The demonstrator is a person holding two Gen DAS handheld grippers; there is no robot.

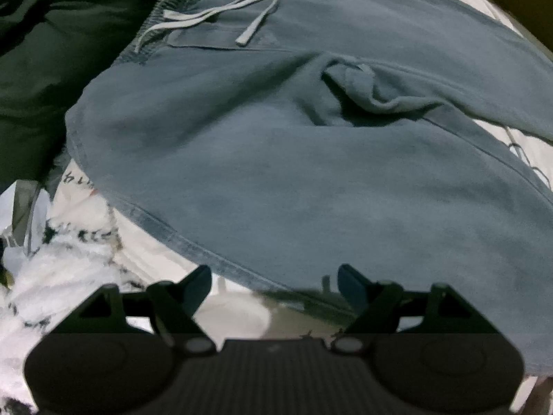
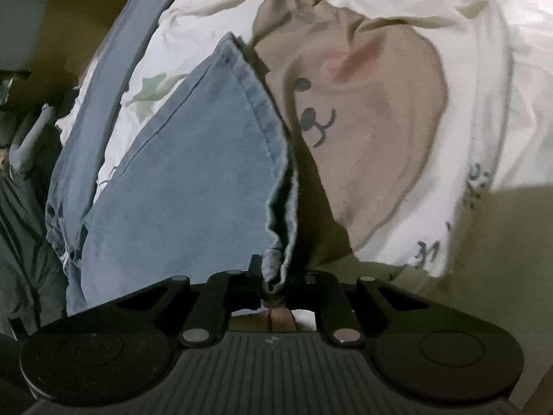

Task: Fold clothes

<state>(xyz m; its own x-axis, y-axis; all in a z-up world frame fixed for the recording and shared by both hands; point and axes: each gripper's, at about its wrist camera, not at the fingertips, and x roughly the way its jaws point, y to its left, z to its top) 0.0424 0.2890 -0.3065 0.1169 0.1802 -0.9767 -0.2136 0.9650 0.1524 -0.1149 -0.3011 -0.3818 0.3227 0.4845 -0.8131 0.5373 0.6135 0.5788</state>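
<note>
Blue-grey sweatpants (image 1: 276,159) with a white drawstring (image 1: 221,14) lie spread on the bed, waistband at the far left. My left gripper (image 1: 274,285) is open and empty, its jaws wide apart just above the near hem of a leg. In the right wrist view, my right gripper (image 2: 278,276) is shut on the hem edge of a pant leg (image 2: 193,180), which it holds lifted off the bedding. The fabric bunches between the closed jaws.
The bed has a white sheet with a brown bear print (image 2: 363,121). A dark green garment (image 1: 52,52) lies at the upper left. A white patterned fabric (image 1: 62,259) lies at the lower left. A dark yellowish floor or wall shows beyond the bed edge (image 2: 69,17).
</note>
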